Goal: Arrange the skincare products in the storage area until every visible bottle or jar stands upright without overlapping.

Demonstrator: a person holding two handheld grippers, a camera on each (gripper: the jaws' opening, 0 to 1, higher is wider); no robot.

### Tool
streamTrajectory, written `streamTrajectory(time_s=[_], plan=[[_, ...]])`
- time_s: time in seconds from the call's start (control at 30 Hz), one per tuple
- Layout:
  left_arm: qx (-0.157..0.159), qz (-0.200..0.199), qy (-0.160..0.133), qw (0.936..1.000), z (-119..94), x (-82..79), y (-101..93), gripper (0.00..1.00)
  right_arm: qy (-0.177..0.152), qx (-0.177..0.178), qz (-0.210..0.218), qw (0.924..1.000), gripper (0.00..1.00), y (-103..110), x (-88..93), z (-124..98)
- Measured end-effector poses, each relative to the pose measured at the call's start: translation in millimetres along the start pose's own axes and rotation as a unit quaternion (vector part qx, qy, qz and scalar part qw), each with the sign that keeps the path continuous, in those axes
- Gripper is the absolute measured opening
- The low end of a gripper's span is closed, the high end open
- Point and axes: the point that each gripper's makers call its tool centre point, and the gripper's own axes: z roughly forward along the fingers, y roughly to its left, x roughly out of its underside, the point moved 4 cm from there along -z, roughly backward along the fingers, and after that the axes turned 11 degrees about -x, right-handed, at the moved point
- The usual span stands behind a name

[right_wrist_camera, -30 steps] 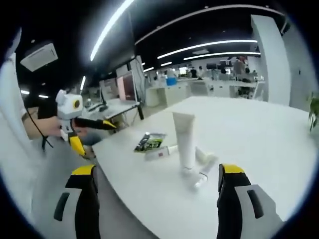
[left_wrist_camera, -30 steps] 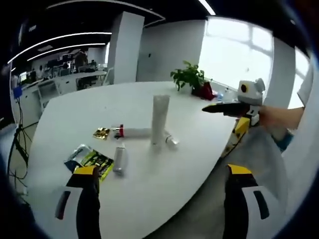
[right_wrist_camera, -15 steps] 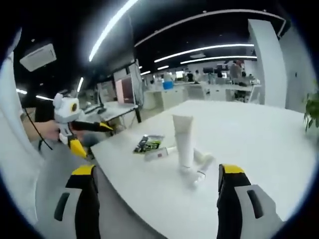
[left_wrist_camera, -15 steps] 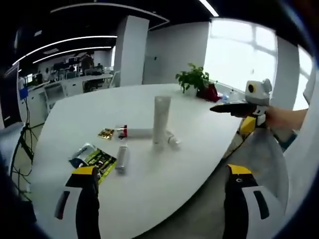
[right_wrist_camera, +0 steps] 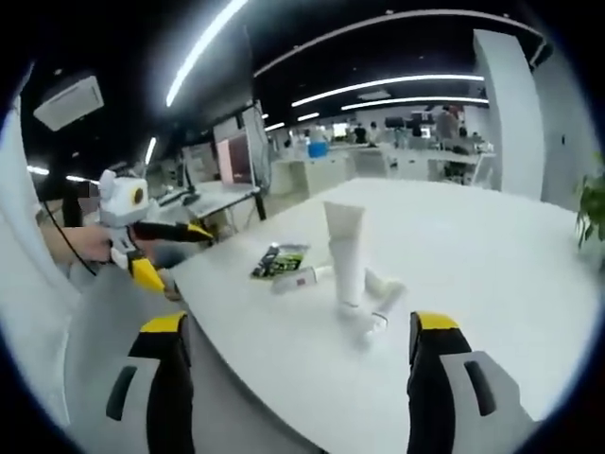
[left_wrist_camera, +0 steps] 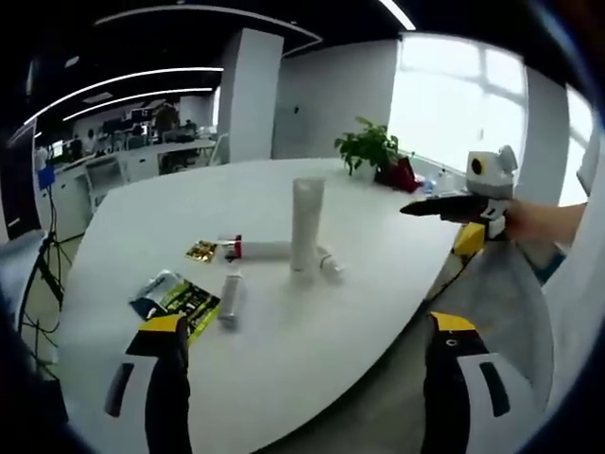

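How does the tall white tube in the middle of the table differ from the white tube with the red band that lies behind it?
The tall white tube stands upright on its cap, while the tube with the red band lies flat on the white table. The tall tube looks wider and plain white; the lying tube looks slimmer and has a red band near one end. Both are white tubes close together, and neither gripper touches them.

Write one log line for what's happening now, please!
left gripper open | right gripper open | white tube upright | small bottle lying
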Motion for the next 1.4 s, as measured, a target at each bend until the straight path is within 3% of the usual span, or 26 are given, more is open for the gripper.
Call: streamTrajectory(time_s=[0.13, 0.23, 0.43, 0.6, 0.77, 1.03, 1.4], plan=[[0.0, 0.007, 0.001, 1.0, 3.0, 0.4, -0.5, 0.97, 0.044, 0.013, -0.007, 0.9989, 0.89, -8.8, 7.5, 5.5], [-0.003, 0.014, 0.004, 0.9999, 6.7, 2.7, 2.0, 0.96, 0.062, 0.027, 0.01, 0.9977, 0.8, -20.3, 11.3, 12.4], [-0.006, 0.017, 0.005, 0.9998, 9.2, 5.7, 4.0, 0.95, 0.078, 0.044, 0.032, 0.9955, 0.74, -39.9, 12.1, 30.8], [-0.015, 0.03, 0.002, 0.9994, 12.8, 9.0, 6.4, 0.92, 0.116, 0.066, 0.052, 0.9897, 0.68, -63.3, 24.6, 48.6], [-0.021, 0.039, -0.005, 0.999, 13.1, 8.9, 8.0, 0.91, 0.134, 0.076, 0.065, 0.9859, 0.62, -75.8, 34.4, 68.7], [-0.038, 0.034, -0.011, 0.9986, 13.2, 7.5, 13.4, 0.87, 0.19, 0.122, 0.054, 0.9727, 0.5, -104.2, 52.9, 96.7], [-0.048, 0.02, -0.013, 0.9986, 13.1, 7.7, 17.3, 0.85, 0.234, 0.146, 0.04, 0.9604, 0.36, -113.5, 68.9, 115.8]])
